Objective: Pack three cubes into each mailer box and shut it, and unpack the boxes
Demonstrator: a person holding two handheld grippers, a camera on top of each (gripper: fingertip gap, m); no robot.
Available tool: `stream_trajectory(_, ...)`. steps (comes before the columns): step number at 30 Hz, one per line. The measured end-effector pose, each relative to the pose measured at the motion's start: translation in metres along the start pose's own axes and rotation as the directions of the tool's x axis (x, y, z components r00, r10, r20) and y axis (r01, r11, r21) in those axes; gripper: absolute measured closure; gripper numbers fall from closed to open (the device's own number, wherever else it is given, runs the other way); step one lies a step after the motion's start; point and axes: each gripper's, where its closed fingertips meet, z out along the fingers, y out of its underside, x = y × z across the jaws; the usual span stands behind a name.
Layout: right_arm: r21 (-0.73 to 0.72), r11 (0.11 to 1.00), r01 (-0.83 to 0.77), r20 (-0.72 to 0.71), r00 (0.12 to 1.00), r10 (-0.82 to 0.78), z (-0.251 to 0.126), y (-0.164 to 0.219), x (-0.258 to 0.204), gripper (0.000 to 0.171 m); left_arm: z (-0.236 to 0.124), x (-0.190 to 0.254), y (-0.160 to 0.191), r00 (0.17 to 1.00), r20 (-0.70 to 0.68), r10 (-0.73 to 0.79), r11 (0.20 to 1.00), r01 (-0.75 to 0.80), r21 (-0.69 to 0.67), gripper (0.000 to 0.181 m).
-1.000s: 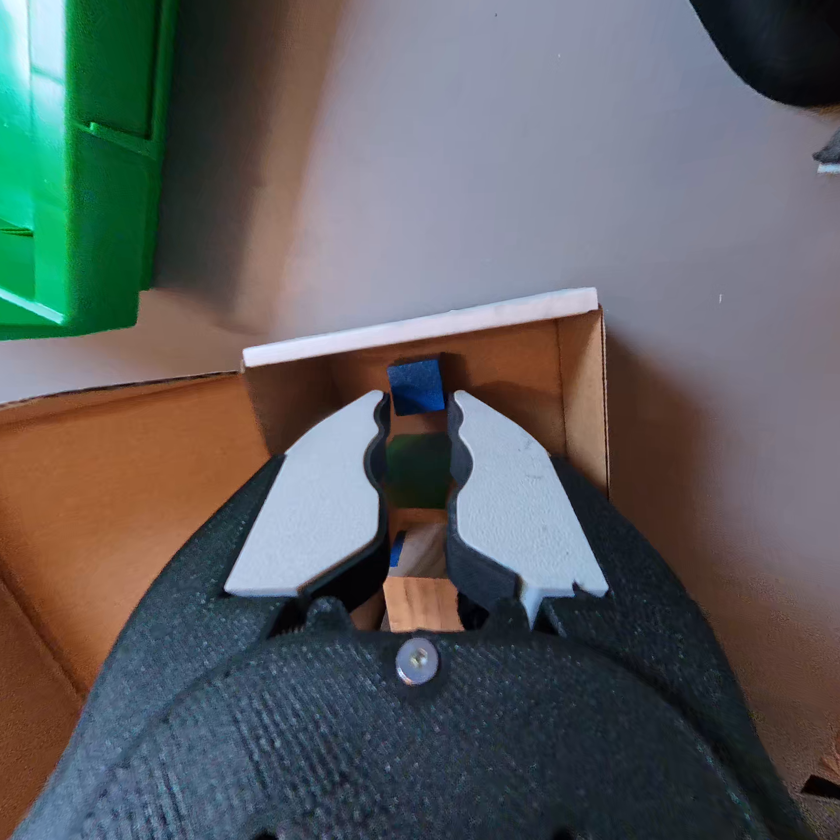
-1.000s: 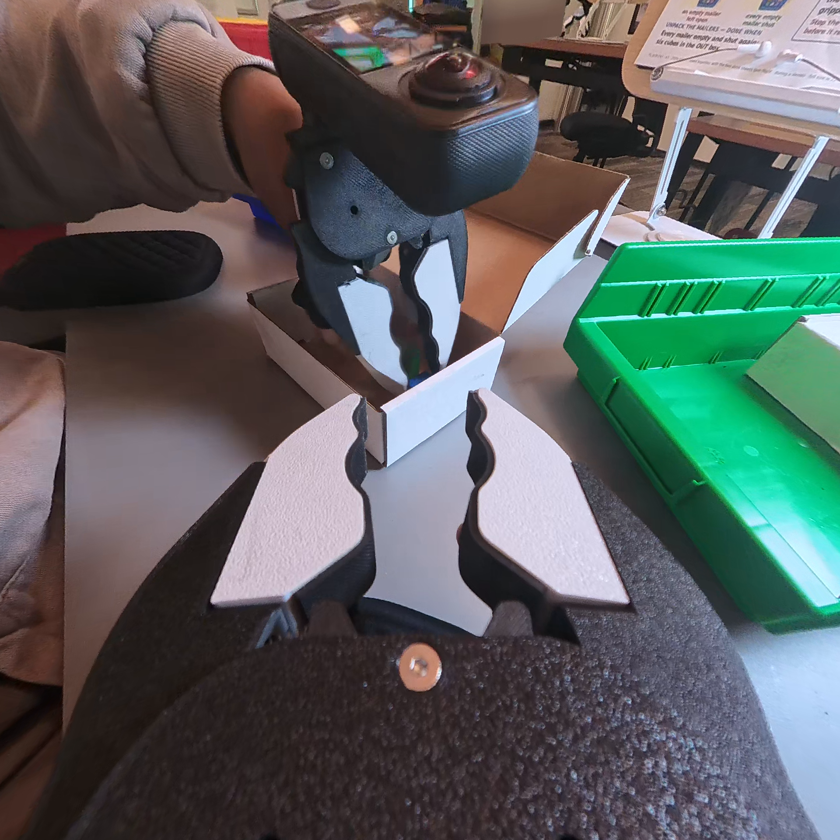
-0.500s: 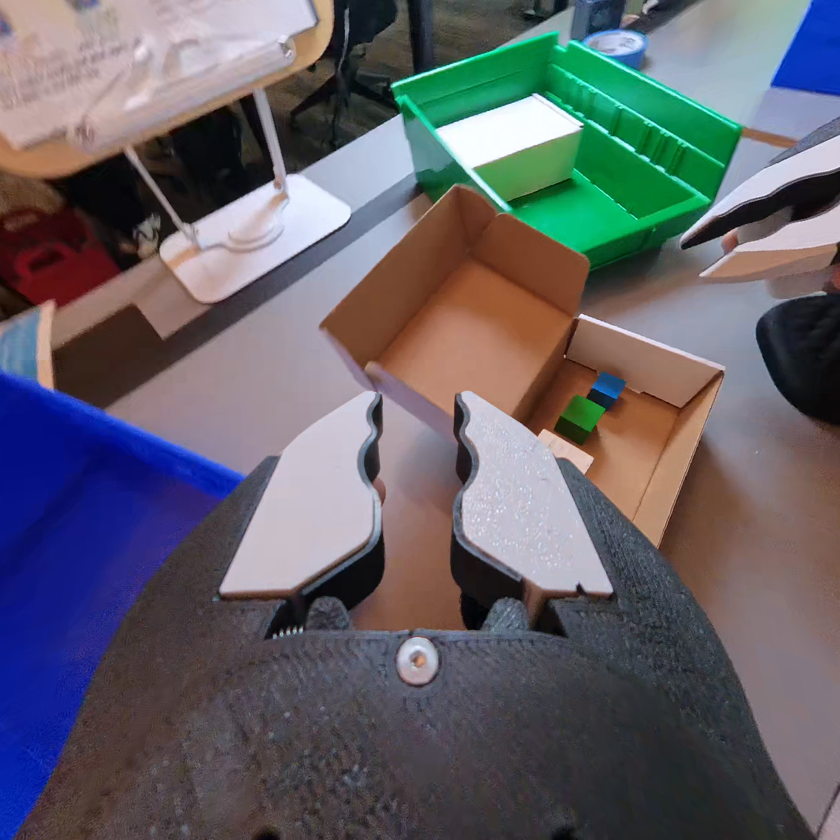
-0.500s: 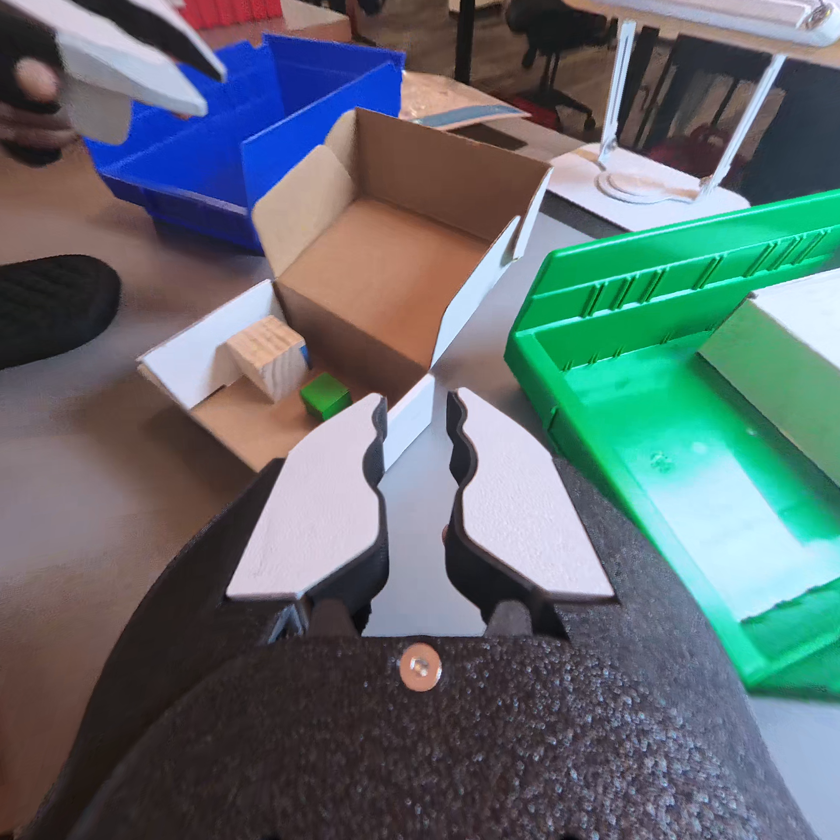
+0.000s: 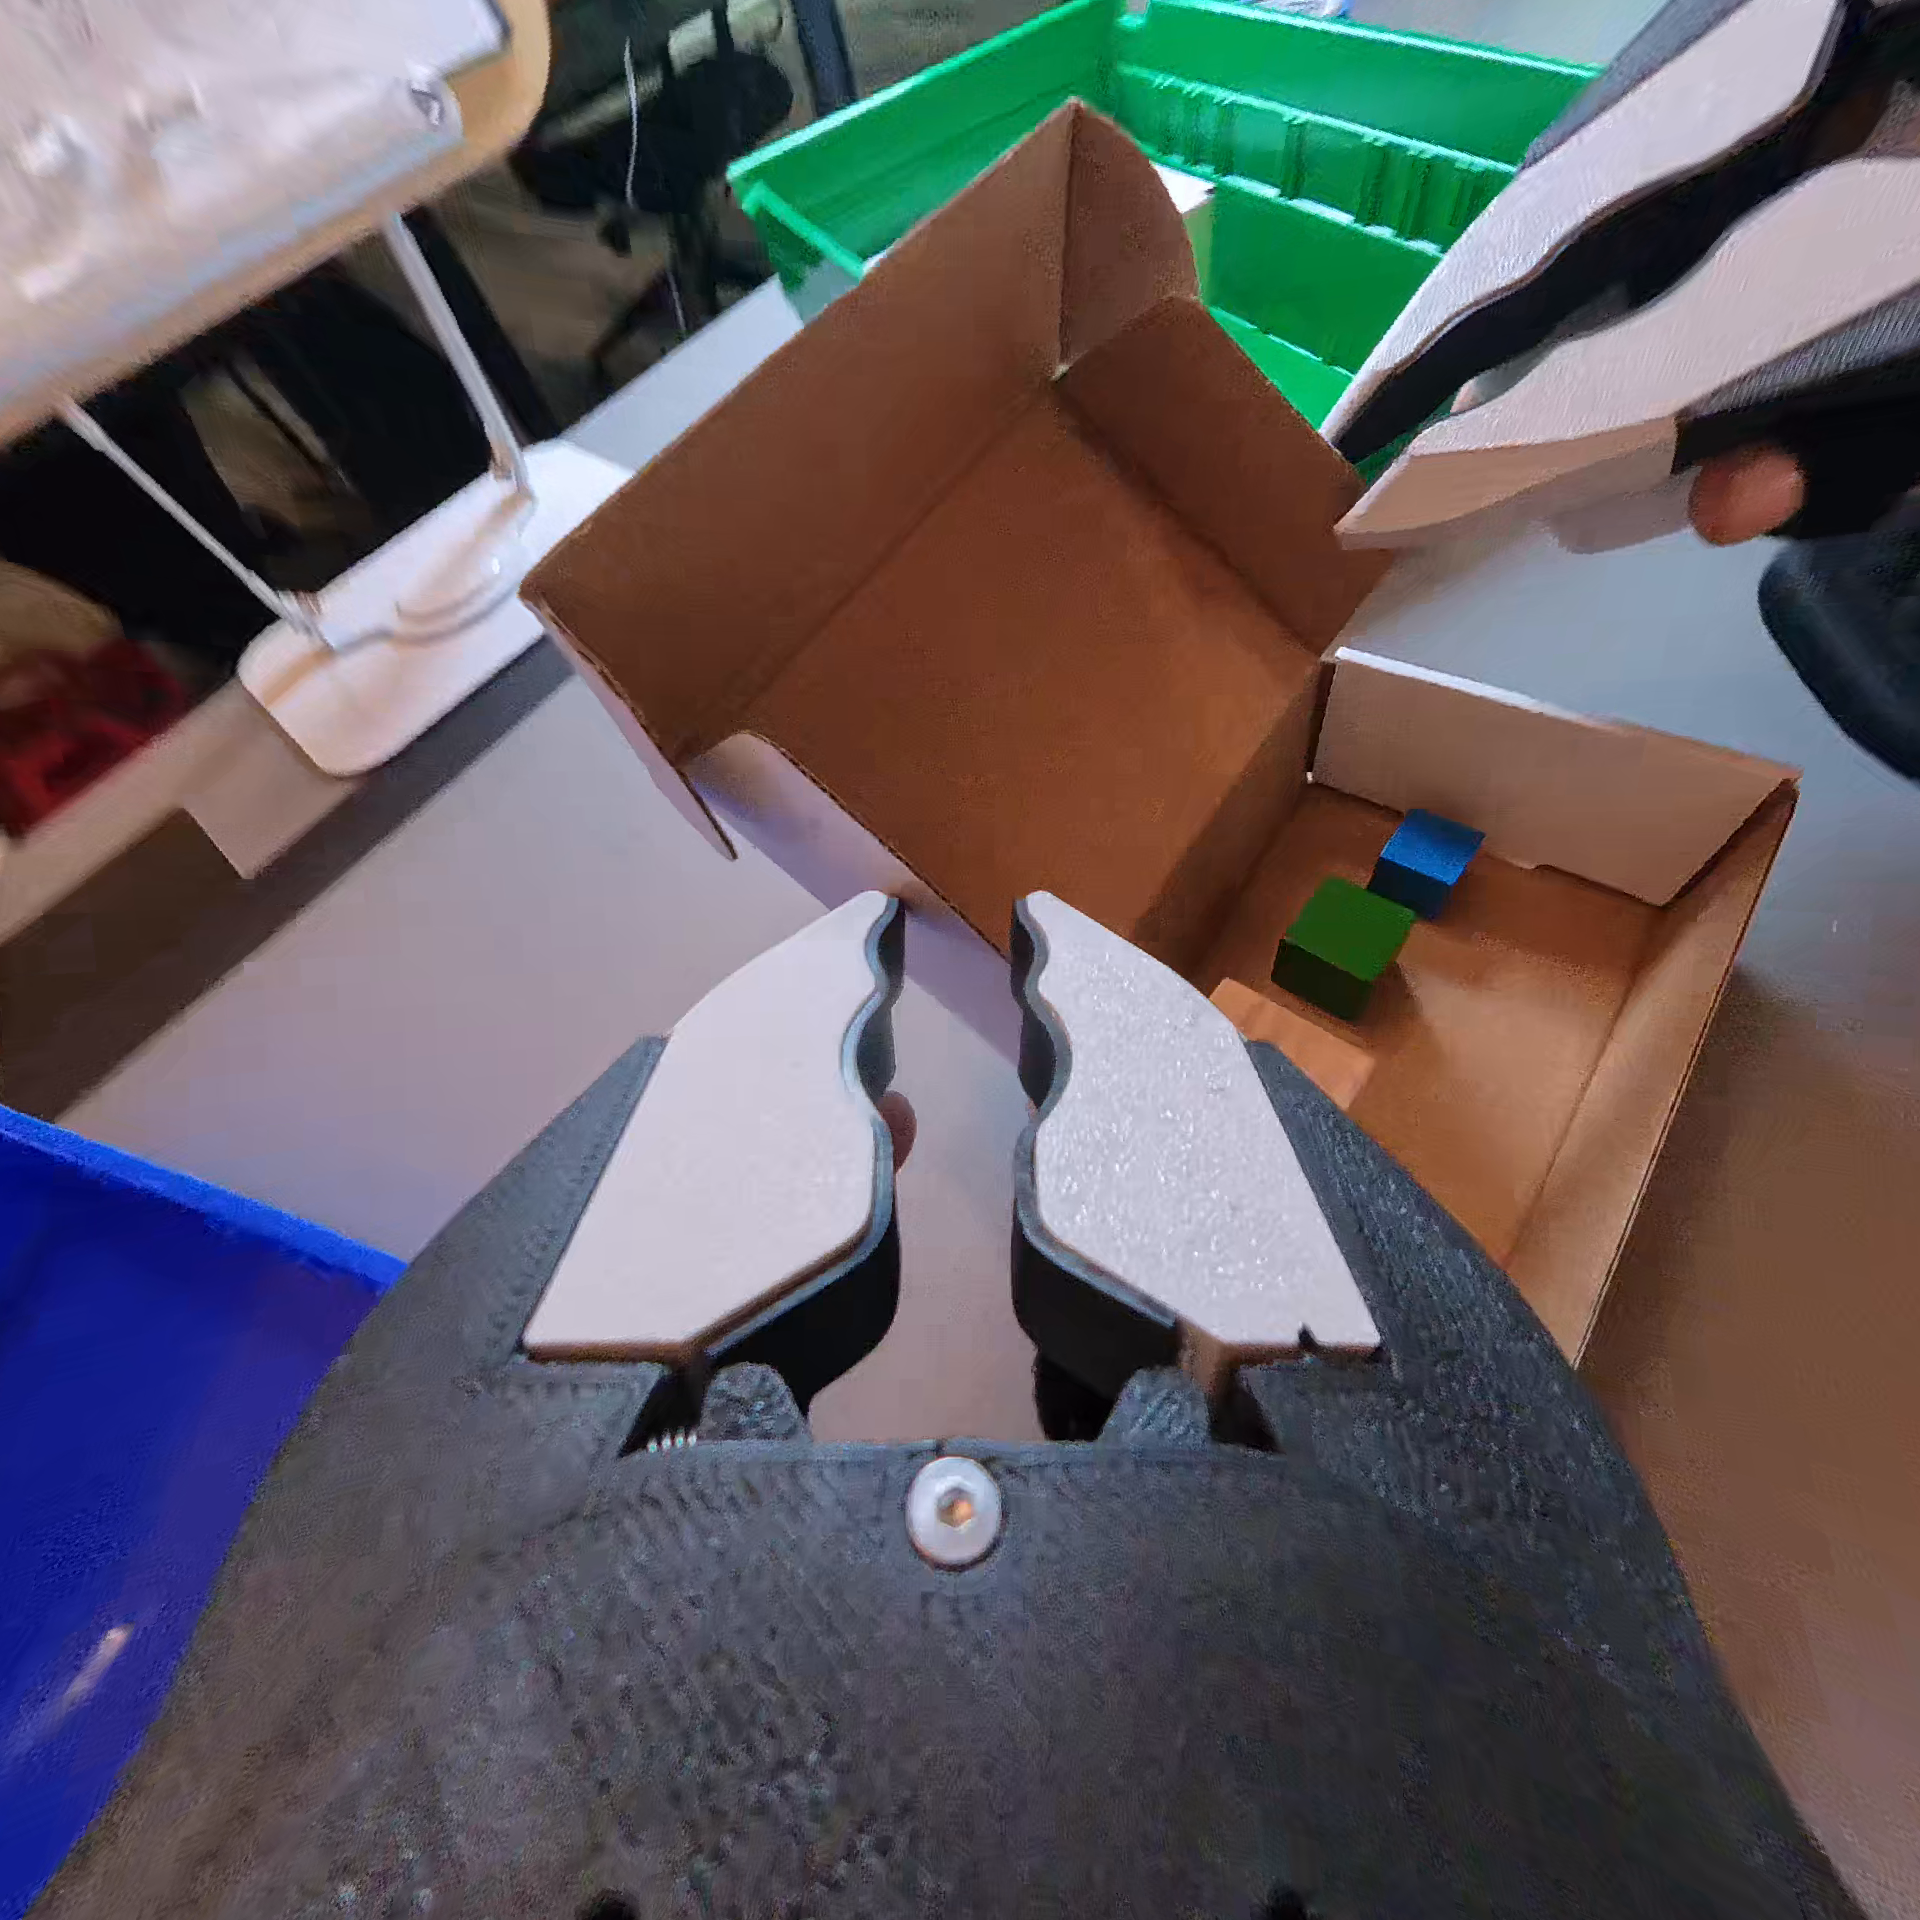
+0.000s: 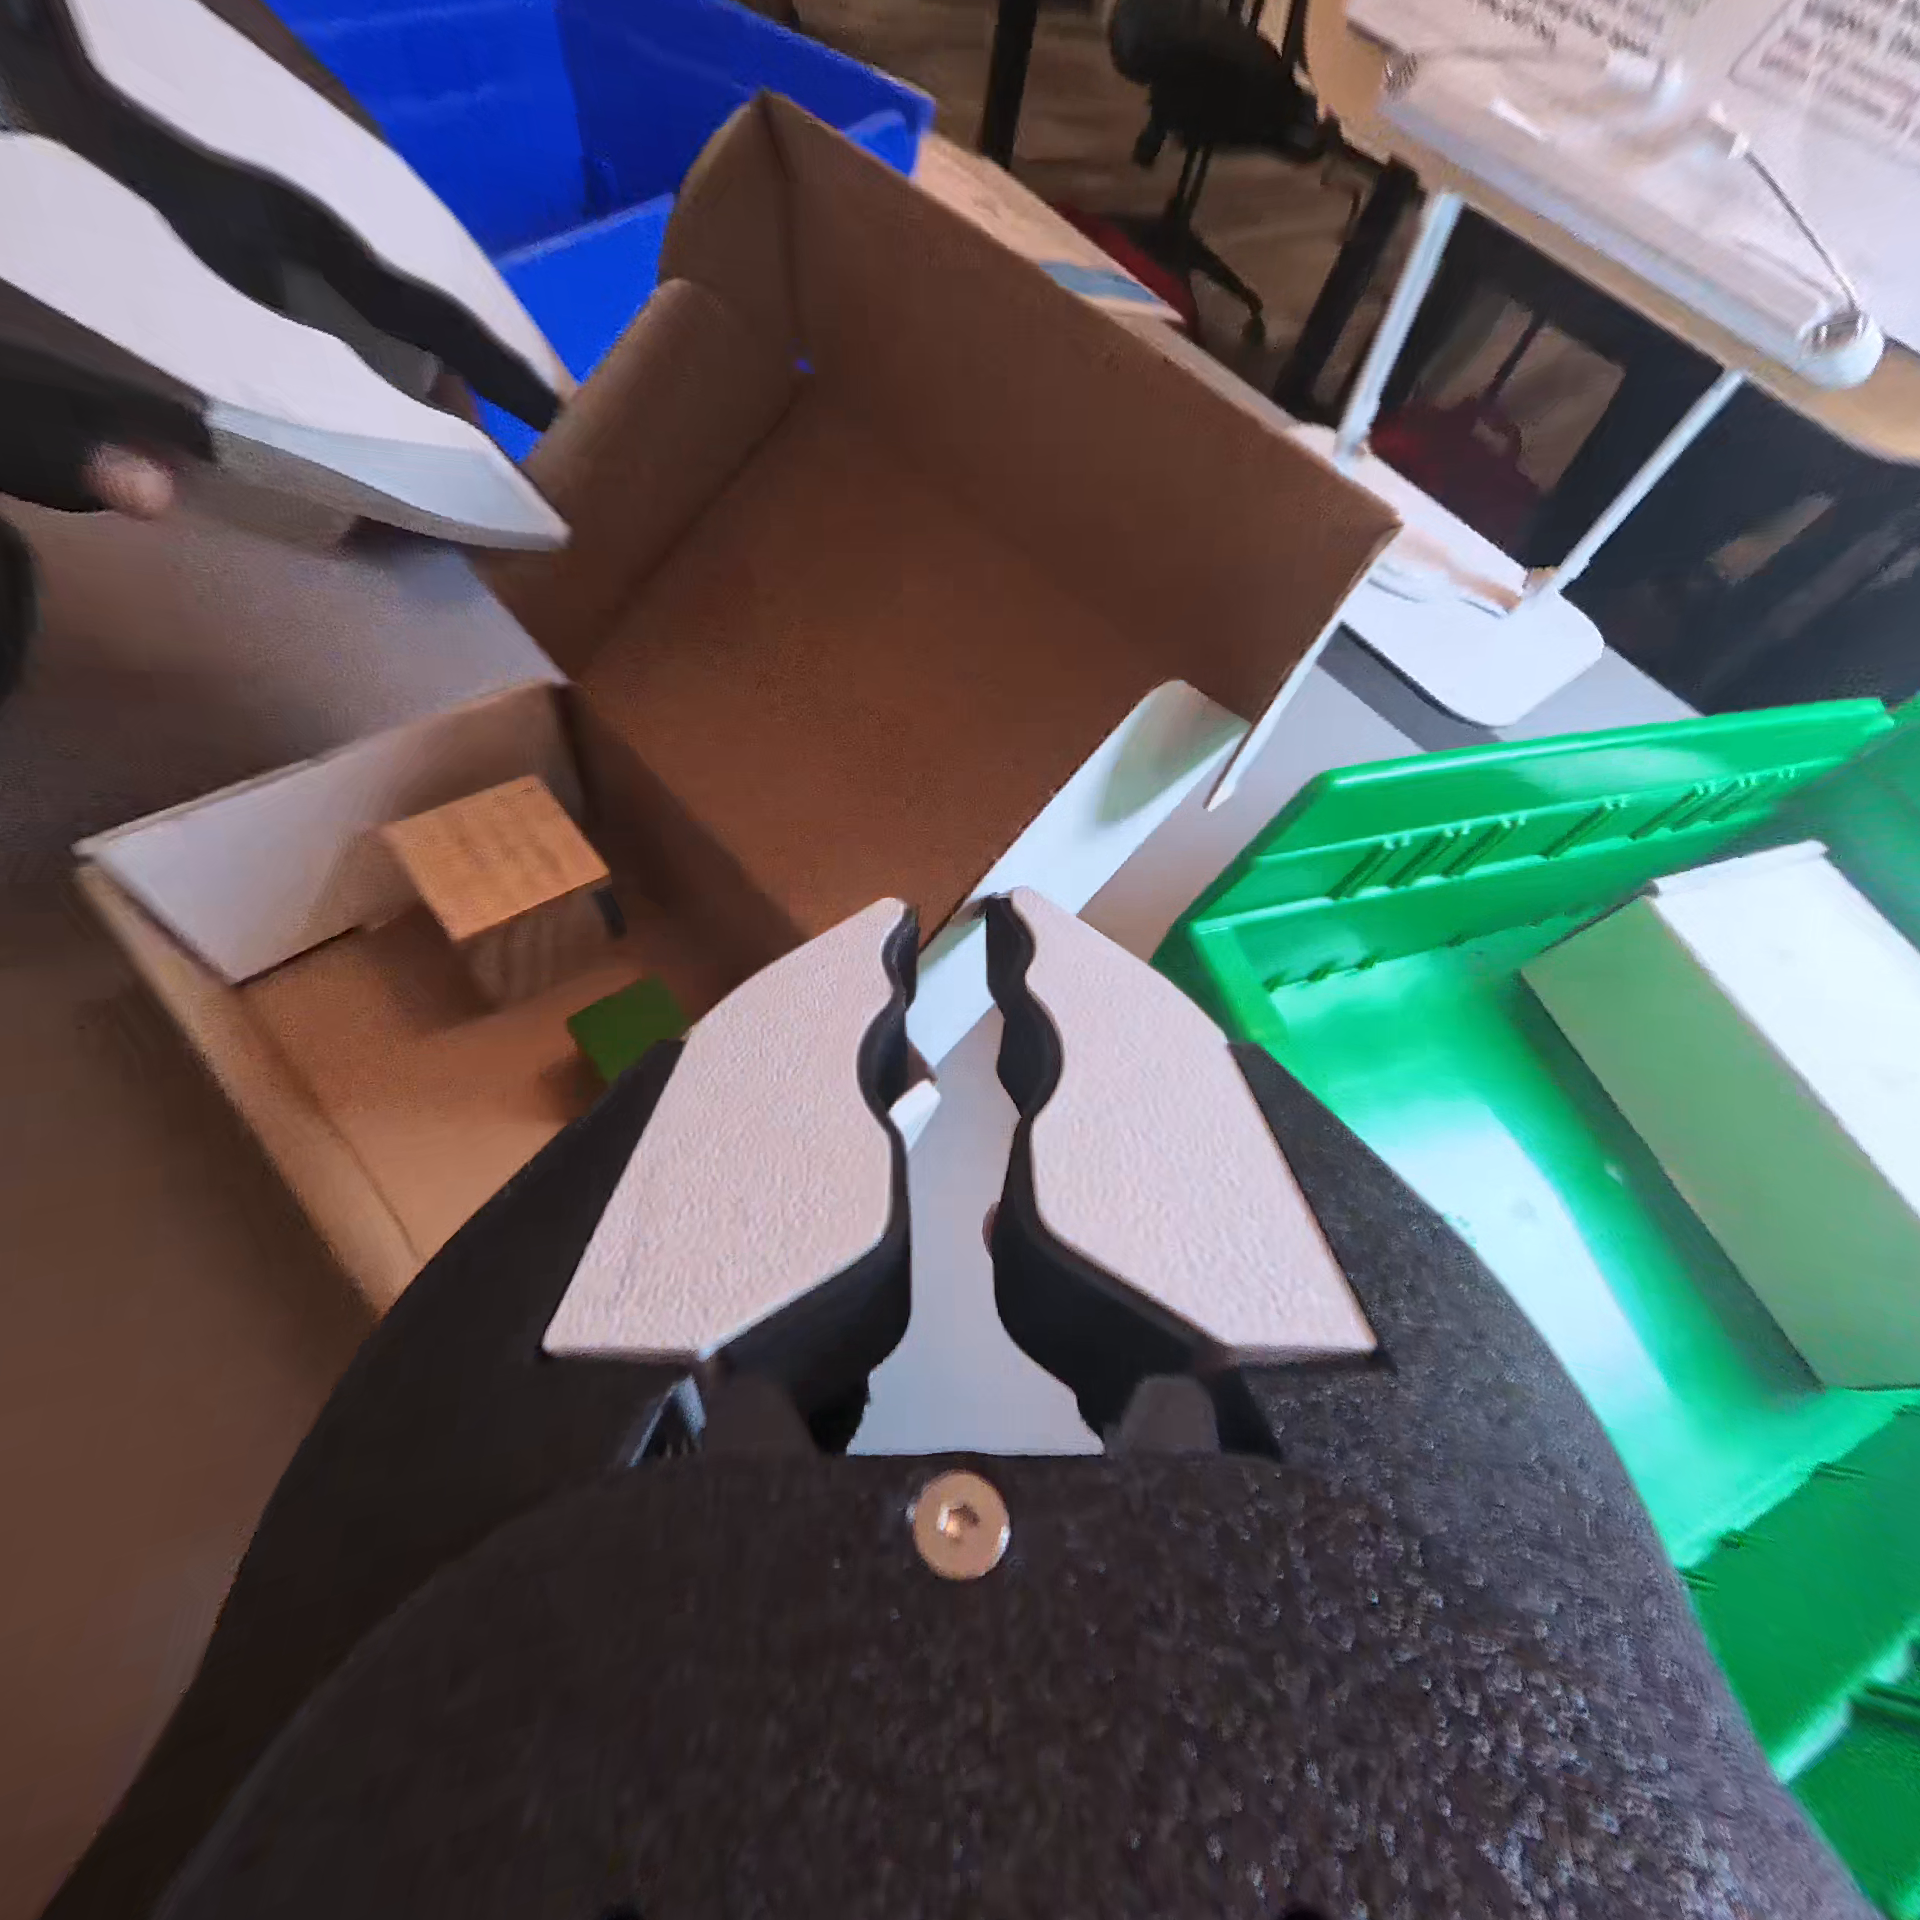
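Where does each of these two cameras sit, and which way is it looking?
Left wrist view: rides the left hand-held gripper, facing the open mailer box and green bin; a fingertip shows between its fingers.
Right wrist view: rides the right hand-held gripper, facing the box from the opposite side, blue bin behind.
Shared: box, green cube, wooden cube, each other's gripper.

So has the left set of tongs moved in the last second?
Yes. The left tongs were down inside the mailer box over the cubes; now they sit outside it, back and up, near the lid's edge, with the blue bin at their left.
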Motion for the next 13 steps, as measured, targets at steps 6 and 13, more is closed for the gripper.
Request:
stream_trajectory(6,0.003,1.000,0.017,0.178,0.984,-0.017,-0.036,0.028,-0.053,0.158,-0.033,0.054,0.021,0.969,-0.064,0.239,0.965,-0.229,0.129,0.165)
stream_trajectory(13,-0.038,0.996,0.085,0.384,0.921,-0.064,-0.073,0.048,-0.072,0.127,-0.067,0.076,0.046,0.919,-0.344,0.192,0.979,-0.158,0.125,0.141)
